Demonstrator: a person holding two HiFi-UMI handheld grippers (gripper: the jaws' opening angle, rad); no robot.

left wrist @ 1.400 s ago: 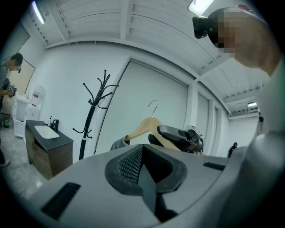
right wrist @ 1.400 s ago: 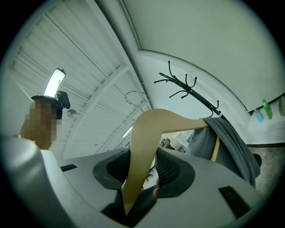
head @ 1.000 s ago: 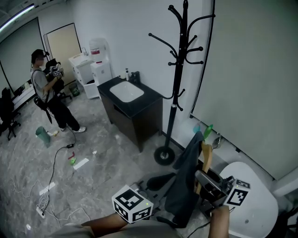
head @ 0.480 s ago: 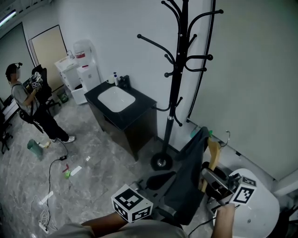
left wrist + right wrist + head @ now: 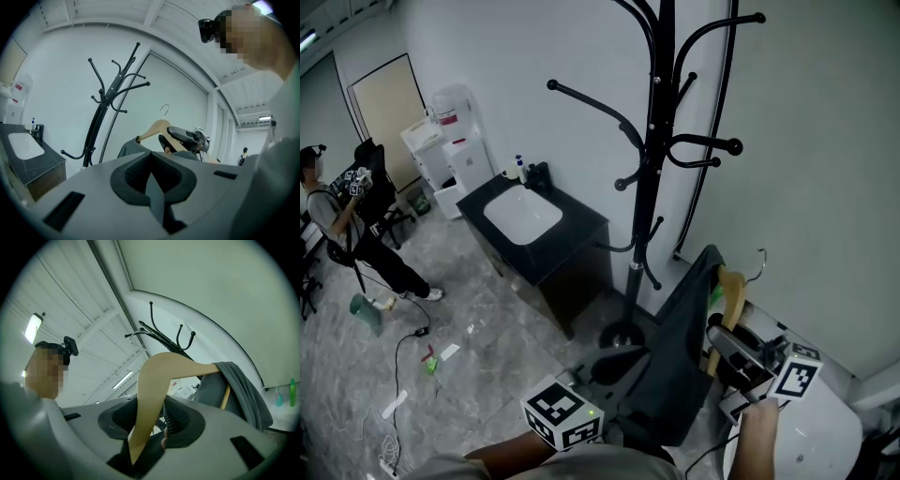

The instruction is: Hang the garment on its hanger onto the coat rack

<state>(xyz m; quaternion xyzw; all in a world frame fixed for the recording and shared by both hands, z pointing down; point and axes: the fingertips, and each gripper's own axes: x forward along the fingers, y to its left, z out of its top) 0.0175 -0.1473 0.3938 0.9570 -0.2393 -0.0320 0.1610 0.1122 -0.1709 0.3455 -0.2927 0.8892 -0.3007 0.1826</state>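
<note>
The black coat rack [image 5: 652, 187] stands by the wall, its curved hooks spread at the top. A dark grey garment [image 5: 680, 356] hangs on a wooden hanger [image 5: 731, 292] with a wire hook, low and to the right of the rack's pole. My right gripper [image 5: 739, 361] is shut on the hanger's wooden arm [image 5: 157, 376], which runs between its pads [image 5: 174, 420]; the garment [image 5: 239, 390] drapes off the far end. My left gripper [image 5: 152, 180] is shut with nothing in it, pointing up at the rack [image 5: 105, 108] and hanger [image 5: 154, 129]. Its marker cube [image 5: 564, 417] shows at the bottom of the head view.
A black cabinet with a white sink [image 5: 534, 220] stands left of the rack. A white round seat [image 5: 811, 441] is at the lower right. A water dispenser [image 5: 455, 150] and a person [image 5: 337, 225] are at the far left. Cables [image 5: 403, 375] lie on the floor.
The view has closed in on the rack. The hanger with the garment has risen a little, held by the right gripper. The person at the back has shifted left.
</note>
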